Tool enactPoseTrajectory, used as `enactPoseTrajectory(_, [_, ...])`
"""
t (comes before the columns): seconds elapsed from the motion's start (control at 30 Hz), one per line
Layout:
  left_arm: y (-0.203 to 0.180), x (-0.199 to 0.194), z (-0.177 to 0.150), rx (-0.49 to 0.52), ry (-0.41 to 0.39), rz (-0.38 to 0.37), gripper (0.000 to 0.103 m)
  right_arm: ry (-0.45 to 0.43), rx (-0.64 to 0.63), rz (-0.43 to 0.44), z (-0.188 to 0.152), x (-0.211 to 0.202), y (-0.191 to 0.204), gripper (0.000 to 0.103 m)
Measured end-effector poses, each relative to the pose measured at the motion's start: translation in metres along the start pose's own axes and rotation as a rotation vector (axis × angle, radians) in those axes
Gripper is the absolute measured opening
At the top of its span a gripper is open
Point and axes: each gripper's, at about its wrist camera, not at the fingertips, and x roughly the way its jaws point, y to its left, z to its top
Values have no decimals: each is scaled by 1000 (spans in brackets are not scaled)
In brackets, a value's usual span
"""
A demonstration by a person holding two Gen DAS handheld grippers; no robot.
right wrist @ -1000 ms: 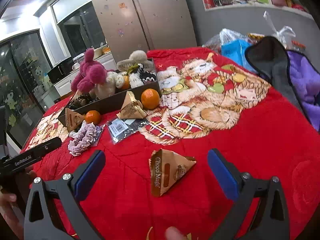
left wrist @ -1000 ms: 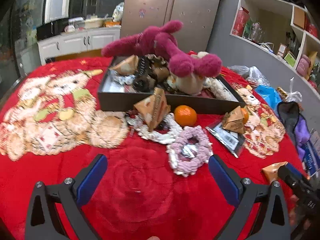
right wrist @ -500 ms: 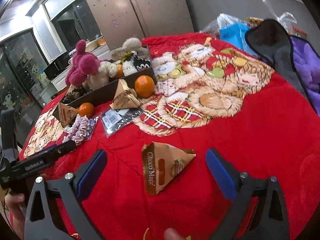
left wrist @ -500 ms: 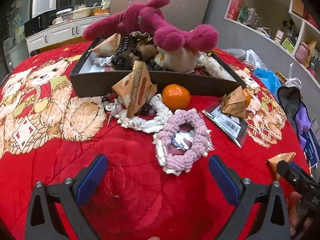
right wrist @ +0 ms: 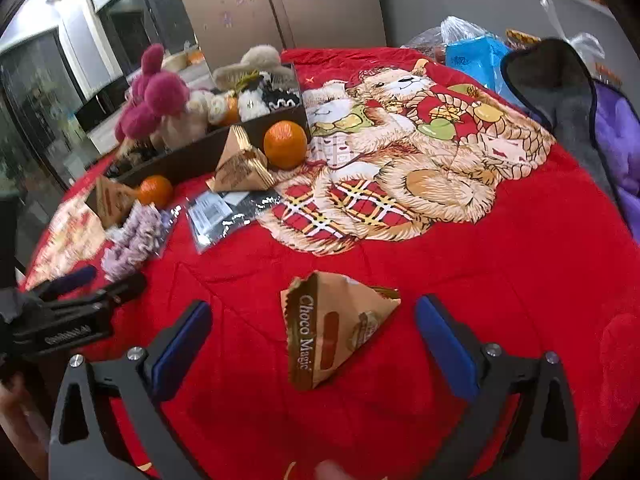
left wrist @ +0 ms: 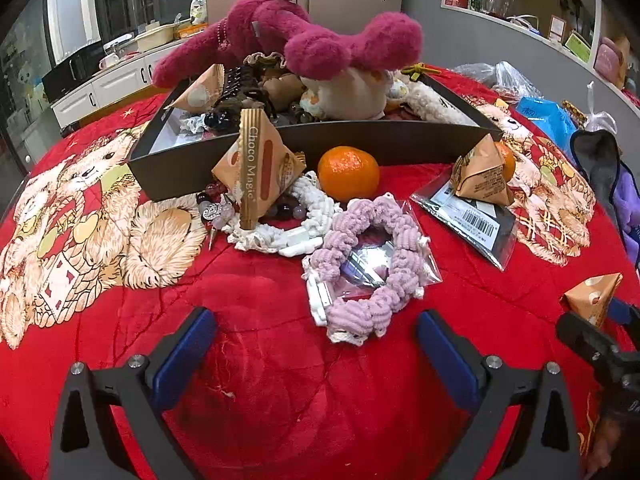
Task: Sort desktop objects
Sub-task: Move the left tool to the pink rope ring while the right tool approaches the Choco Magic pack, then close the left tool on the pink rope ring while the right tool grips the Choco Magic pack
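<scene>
My left gripper (left wrist: 316, 344) is open and empty, just short of a purple scrunchie (left wrist: 368, 264) in a clear bag on the red blanket. Behind it lie a white scrunchie (left wrist: 280, 224), a Choco Magic snack packet (left wrist: 256, 168), an orange (left wrist: 348, 172) and a dark tray (left wrist: 400, 140) full of plush toys. My right gripper (right wrist: 312, 340) is open, its fingers on either side of another Choco Magic packet (right wrist: 332, 328) lying on the blanket. That packet also shows in the left wrist view (left wrist: 592, 296).
A second packet (left wrist: 480, 176) and a barcoded flat bag (left wrist: 468, 220) lie right of the tray. A second orange (right wrist: 284, 144) sits by the tray corner. A grey and purple cloth (right wrist: 580, 92) and blue bag (right wrist: 472, 56) lie at the far right edge.
Both grippers have moved forward. The purple scrunchie is closer to the left gripper, and the packet now sits between the right gripper's fingers. Both stay open.
</scene>
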Motion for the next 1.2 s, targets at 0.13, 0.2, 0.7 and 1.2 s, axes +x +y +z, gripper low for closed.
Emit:
enactPoseTrajectory(0.13, [2, -1, 1, -6, -3, -8, 103, 15, -33, -46, -1, 3, 6, 103])
enactPoseTrajectory(0.2, [4, -2, 1, -14, -8, -19, 103, 20, -45, -62, -1, 4, 9, 103])
enactPoseTrajectory(0.7, [11, -13, 0, -69, -67, -70, 58, -22, 10, -40, -1, -4, -2, 83])
enactPoseTrajectory(1.2, [11, -31, -10, -53, -118, -125, 22, -116, 47, 10, -6, -24, -9, 54])
